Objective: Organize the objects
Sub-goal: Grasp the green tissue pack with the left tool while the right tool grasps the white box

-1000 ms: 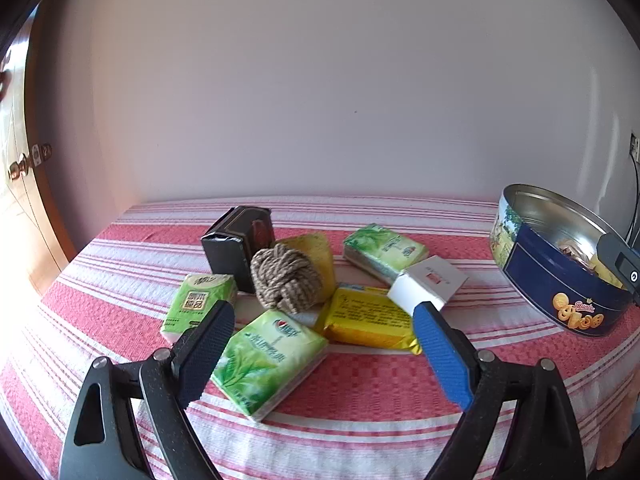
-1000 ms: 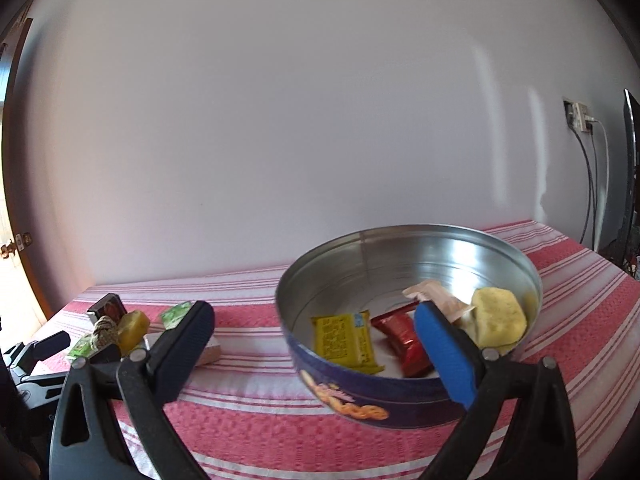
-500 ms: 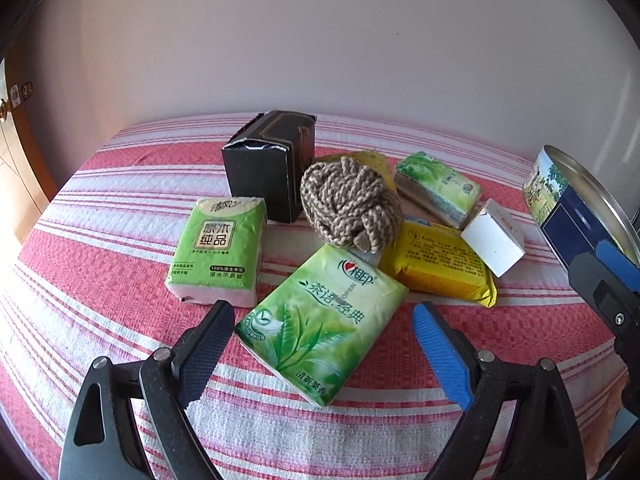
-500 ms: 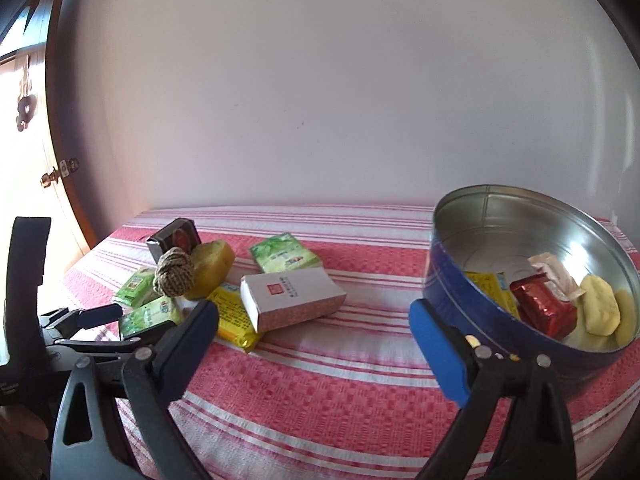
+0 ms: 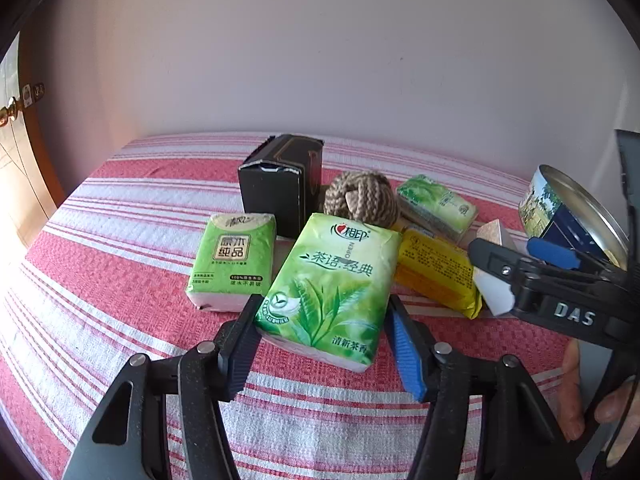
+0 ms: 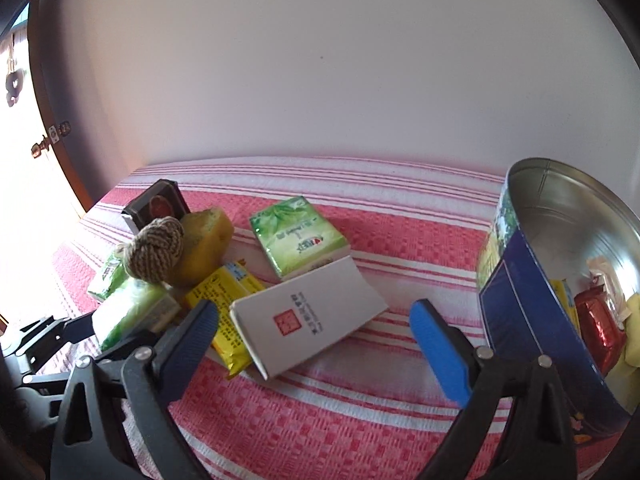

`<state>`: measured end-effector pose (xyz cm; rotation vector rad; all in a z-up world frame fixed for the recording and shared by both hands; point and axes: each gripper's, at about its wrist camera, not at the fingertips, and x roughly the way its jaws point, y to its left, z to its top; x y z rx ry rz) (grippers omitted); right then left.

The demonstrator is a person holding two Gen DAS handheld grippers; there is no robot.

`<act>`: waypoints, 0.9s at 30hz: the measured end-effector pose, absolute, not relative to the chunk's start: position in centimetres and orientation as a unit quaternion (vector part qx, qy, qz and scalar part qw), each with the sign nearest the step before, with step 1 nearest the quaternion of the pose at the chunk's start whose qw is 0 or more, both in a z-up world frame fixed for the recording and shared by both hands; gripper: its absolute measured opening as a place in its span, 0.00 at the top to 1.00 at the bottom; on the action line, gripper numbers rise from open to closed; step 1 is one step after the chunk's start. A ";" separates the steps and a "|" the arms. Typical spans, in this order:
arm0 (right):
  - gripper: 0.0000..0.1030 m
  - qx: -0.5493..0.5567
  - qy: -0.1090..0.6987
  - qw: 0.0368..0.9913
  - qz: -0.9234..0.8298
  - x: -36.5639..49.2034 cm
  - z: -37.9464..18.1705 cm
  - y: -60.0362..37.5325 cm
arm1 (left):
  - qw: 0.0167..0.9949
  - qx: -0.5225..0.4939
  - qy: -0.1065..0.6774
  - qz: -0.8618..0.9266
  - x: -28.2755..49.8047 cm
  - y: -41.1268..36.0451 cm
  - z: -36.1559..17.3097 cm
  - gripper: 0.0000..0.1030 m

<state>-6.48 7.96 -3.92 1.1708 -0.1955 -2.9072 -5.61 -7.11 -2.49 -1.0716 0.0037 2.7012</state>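
Worktop [image 5: 100,280] under a red-and-white striped cloth carries everything. Cookie tin [image 6: 560,280], open and partly filled, stands at its right end and serves as the landmark. Left of the tin lies a cluster: black carton [image 5: 280,184], rope ball [image 5: 360,200], white box [image 6: 308,320], yellow packet [image 5: 436,276] and three green tissue packs.

Left tool [image 5: 324,344] is closing about the near end of the largest tissue pack [image 5: 332,280], the cluster item lying farthest left of the tin bar one smaller pack; both pads sit at its sides, firm contact not confirmed. Right tool [image 6: 316,348] stands spread wide over the white box, just left of the tin, gripping nothing.

Recommendation: seat the pads squarely on the pack's long edges before lifting. The pack is a soft, glossy film wrap printed with tea leaves; it will likely compress and may slip if pinched at a corner.
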 end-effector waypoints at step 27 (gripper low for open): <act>0.60 0.350 -0.092 0.090 -0.928 -3.3 -3.7 8.2 | 0.068 -0.271 -0.070 0.957 -4.7 -12.0 -0.1 0.40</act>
